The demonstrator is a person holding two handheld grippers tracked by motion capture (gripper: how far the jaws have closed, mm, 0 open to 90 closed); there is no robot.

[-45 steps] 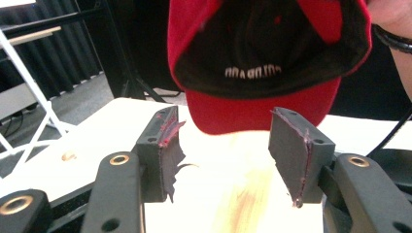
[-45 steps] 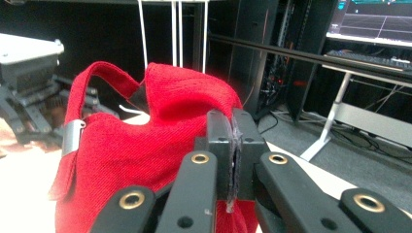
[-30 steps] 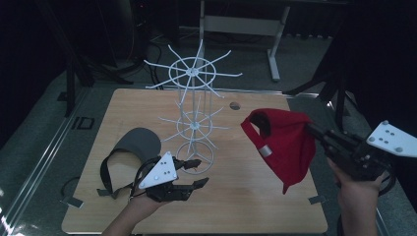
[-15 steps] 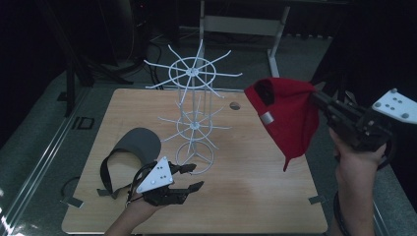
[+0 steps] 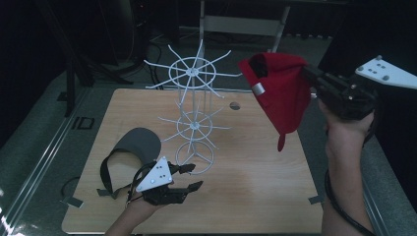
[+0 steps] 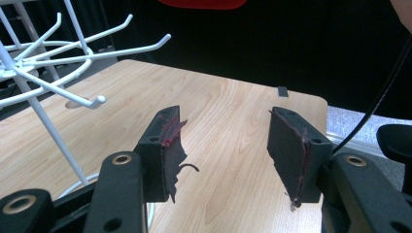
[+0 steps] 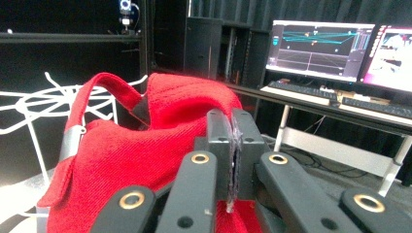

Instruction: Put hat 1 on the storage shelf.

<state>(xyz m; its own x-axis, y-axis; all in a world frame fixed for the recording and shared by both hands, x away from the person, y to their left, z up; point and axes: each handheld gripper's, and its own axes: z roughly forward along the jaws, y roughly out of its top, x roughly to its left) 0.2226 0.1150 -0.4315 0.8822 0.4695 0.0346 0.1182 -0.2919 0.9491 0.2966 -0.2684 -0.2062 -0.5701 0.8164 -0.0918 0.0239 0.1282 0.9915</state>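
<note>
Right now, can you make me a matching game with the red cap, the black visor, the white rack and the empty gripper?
Things:
1. red cap
2. black visor
3. white wire rack
4. left gripper

Where or how:
A. stands upright on the wooden table
B. jaws open, nothing between them
C. lies flat on the table near the left hand
D. hangs in the air, pinched by the right gripper

Pairs: 1-D, 2-C, 3-A, 4-B

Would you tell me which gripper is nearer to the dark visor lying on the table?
Left. The left gripper rests beside the visor; the right gripper holds the red cap across the table.
</note>
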